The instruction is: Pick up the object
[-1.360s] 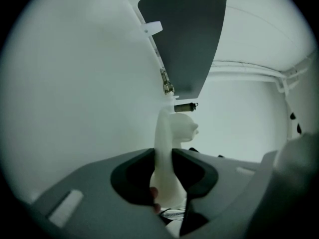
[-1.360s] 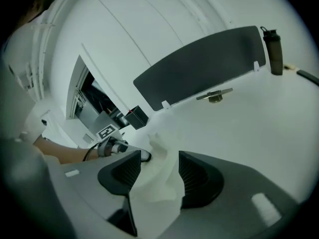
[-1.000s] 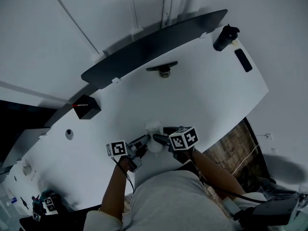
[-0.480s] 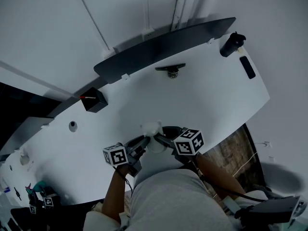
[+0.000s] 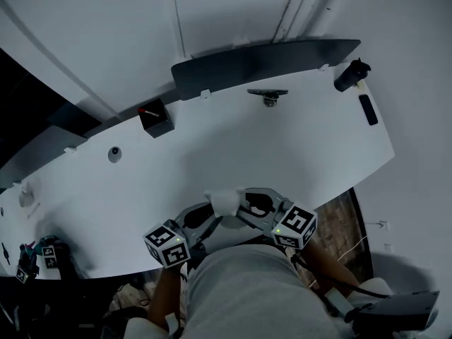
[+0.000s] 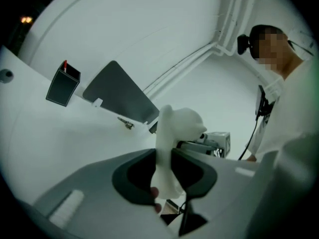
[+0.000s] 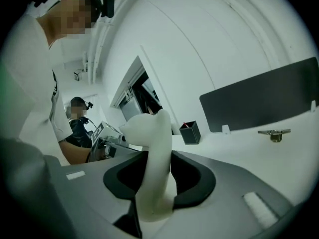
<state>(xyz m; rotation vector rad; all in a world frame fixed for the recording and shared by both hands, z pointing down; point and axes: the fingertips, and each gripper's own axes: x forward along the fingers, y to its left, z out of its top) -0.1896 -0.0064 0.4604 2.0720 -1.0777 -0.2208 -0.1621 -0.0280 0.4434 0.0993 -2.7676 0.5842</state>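
Note:
A white, soft-looking object [image 5: 224, 203] with a rounded head hangs over the front edge of the white table [image 5: 282, 154], held from both sides. My left gripper [image 5: 212, 215] is shut on its lower part, and the left gripper view shows the dark pads pressing on the white object [image 6: 177, 128] inside the left gripper [image 6: 162, 171]. From the right, my right gripper [image 5: 244, 207] is shut on it too, its pads squeezing the stem of the white object [image 7: 152, 148] held in the right gripper [image 7: 158, 176]. The two grippers face each other closely.
A black pen box [image 5: 155, 117] stands at the table's back left. A dark panel [image 5: 261, 66] runs along the back edge, with a small metal fitting [image 5: 268, 94] before it. A black bottle [image 5: 351, 75] and a black remote [image 5: 368, 109] sit at the far right.
The head view has swung, so the table now lies more level in the picture. Both grippers and the white object have come nearer the table's front edge. The right jaws have closed onto the object.

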